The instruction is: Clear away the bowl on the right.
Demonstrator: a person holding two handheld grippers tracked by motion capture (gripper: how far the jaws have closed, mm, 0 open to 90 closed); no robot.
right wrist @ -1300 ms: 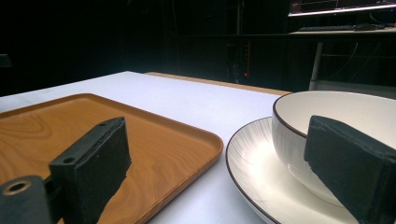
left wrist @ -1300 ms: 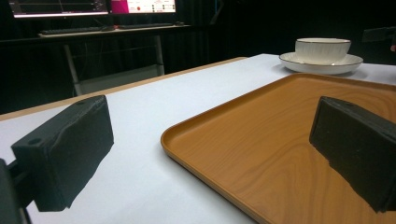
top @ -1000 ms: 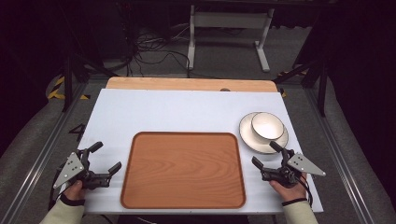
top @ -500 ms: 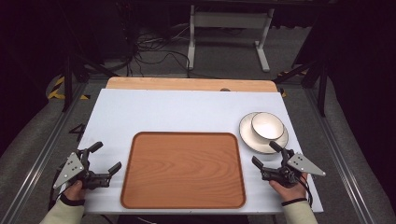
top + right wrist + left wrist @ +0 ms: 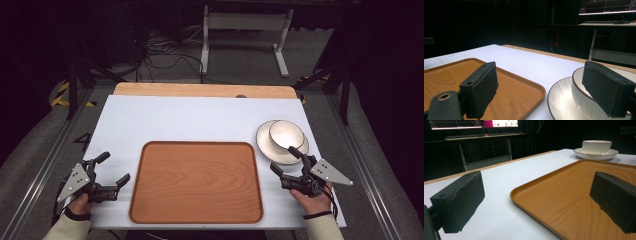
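Nearest the person, the left gripper (image 5: 106, 172) rests low on the counter (image 5: 190, 122) at the left, fingers (image 5: 459, 200) spread wide with nothing between them, just beside the left rim of the tray (image 5: 197, 182). The right gripper (image 5: 286, 161) sits at the tray's right side, its fingers (image 5: 480, 88) wide too though they have just been closing a little, with nothing clamped; one finger stands before the tray's corner, the other in front of the bowl (image 5: 284, 135).

The tray is a flat, rounded-corner rectangle with a warm wood-grain face and a low raised lip, lying bare in the middle of the near counter. Nothing stands between the right gripper and the bowl.

The bowl is white, glossy, faintly ribbed on its wall with a thin dark rim line; it sits on a matching saucer (image 5: 265, 142), just off the tray's far right corner. The counter is a smooth matte white sheet with a pale wooden strip (image 5: 200, 90) along its far edge. Beyond, cables (image 5: 165, 55) lie on a grey floor near a metal frame (image 5: 245, 30).
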